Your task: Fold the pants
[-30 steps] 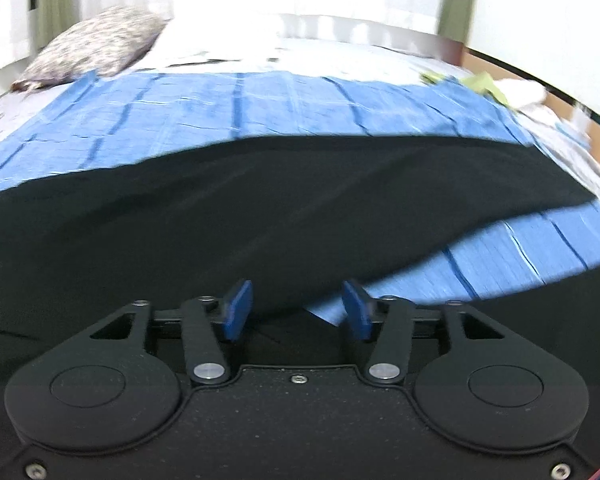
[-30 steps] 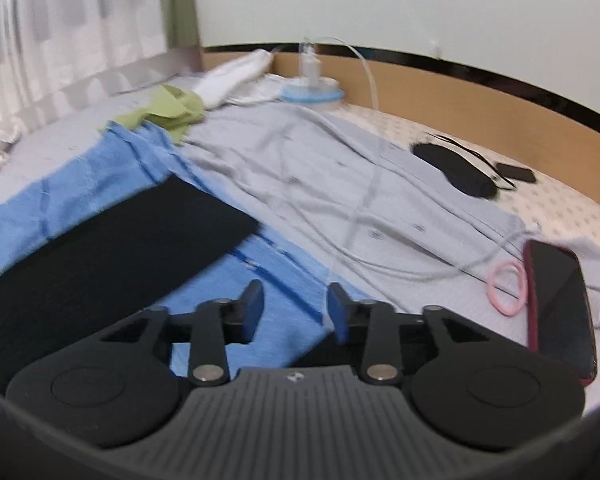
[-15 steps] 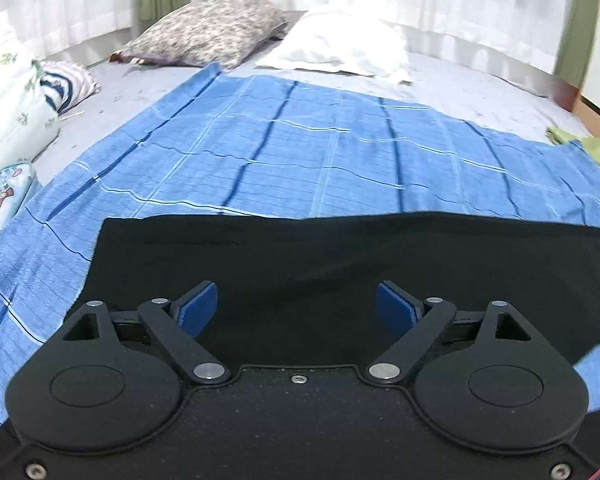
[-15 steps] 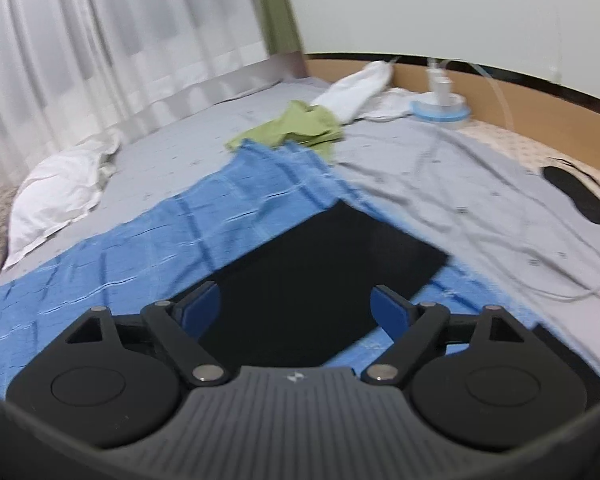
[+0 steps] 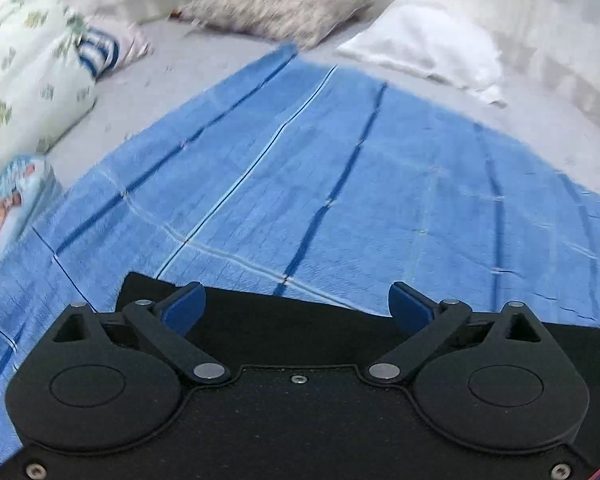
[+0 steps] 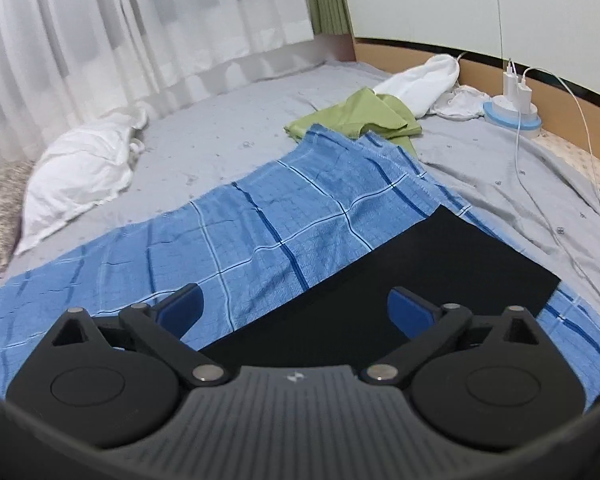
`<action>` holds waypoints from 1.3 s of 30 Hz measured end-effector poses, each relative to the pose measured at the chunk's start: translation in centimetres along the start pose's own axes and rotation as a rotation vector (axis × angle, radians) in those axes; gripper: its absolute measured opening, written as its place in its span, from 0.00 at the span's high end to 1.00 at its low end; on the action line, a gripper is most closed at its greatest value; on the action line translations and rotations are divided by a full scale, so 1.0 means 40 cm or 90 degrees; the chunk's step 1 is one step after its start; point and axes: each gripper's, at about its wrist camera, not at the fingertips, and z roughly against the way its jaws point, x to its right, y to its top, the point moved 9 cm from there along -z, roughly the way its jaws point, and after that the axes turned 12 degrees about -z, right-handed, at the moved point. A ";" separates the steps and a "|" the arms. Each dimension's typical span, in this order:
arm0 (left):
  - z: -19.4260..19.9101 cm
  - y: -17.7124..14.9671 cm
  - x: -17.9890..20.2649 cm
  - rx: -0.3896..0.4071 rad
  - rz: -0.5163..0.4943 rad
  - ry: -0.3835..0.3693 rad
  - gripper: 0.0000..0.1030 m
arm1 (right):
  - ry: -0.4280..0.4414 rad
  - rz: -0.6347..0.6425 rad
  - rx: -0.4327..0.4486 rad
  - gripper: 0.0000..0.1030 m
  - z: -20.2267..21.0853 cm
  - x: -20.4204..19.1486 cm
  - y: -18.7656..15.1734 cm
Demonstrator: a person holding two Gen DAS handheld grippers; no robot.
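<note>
Pants [image 6: 400, 292]: black, flat on the blue towel [image 6: 260, 232] spread over the bed [image 6: 228, 140]. In the right wrist view a squared end lies ahead, its far corner near the towel's right edge. In the left wrist view the pants [image 5: 300, 328] show only as a dark band under the fingers, with one corner at lower left.

Left gripper [image 5: 296, 312]: jaws spread wide, having just been opening; nothing clamped. Fabric lies below the gap, pads clear of it.
Right gripper [image 6: 294, 306]: same, wide apart, just been opening, nothing held; pants and towel visible beneath.

Judgement: a fold looks laid and both grippers are free. Number of layers cannot be told; the black cloth shows no seams.

Risks from here:
- Next pinch picks up towel along with pants, since the pants edge lies directly on towel. Cause: pads closing too deep or over the border.
- Only the top layer gets grabbed, so the stack peels apart. Cause: edges hard to separate by eye on uniform black.
- Uneven lift between the two hands skews the fold. Cause: mismatched grip points.
- White cable [image 6: 540, 184] runs just right of the pants end; a right-side sweep may snag it and tug the charger [image 6: 514, 114].
- Left view is motion-blurred, so corner position there is uncertain.
</note>
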 end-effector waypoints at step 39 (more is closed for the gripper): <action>-0.239 -0.071 -0.061 -0.017 0.157 0.171 0.00 | -0.189 -0.123 -0.024 0.97 -0.378 0.183 -0.061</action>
